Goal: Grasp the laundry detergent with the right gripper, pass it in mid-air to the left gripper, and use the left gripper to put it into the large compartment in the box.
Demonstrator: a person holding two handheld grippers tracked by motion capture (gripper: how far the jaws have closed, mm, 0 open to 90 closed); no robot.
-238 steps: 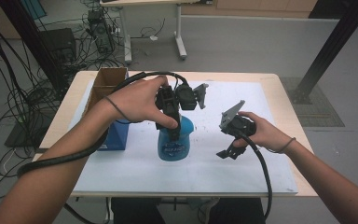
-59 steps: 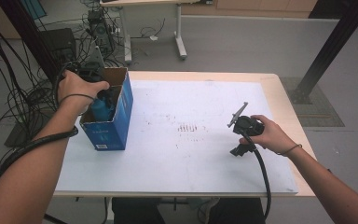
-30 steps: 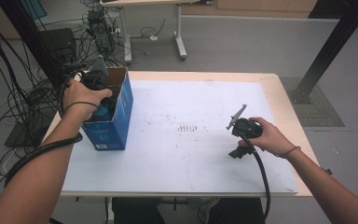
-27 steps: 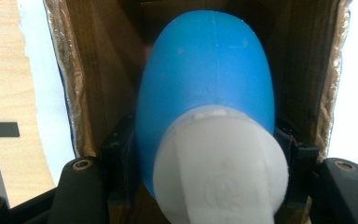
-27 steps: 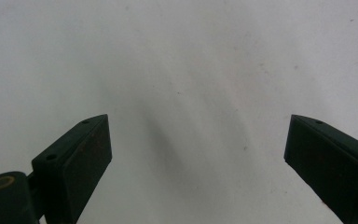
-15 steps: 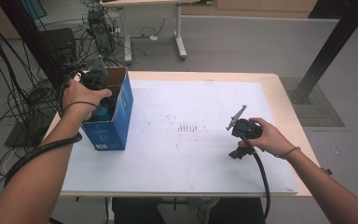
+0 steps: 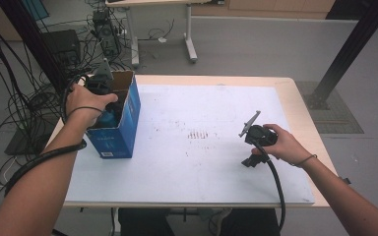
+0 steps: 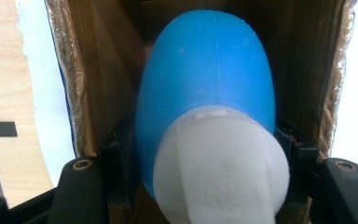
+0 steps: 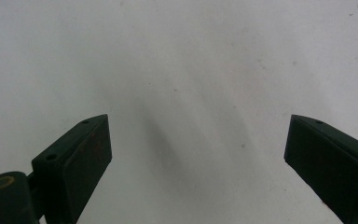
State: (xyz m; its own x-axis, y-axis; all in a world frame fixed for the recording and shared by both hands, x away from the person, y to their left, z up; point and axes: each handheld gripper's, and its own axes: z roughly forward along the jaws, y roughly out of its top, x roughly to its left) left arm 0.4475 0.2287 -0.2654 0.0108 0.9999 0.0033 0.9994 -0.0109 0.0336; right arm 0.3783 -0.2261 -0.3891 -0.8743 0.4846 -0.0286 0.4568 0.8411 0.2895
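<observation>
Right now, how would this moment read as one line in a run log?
left gripper: shut on blue bottle | bottle: inside cardboard box | right gripper: open, over white table sheet

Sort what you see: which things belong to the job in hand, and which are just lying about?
In use:
- blue plastic bottle with white cap
- open blue cardboard box
- left tongs

Lying about:
- right tongs, open
- white table sheet
- floor cables

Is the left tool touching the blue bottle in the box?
Touching. The left gripper view shows both black jaws of the left tool pressed against the sides of the blue bottle, which sits down inside the cardboard box.
</observation>
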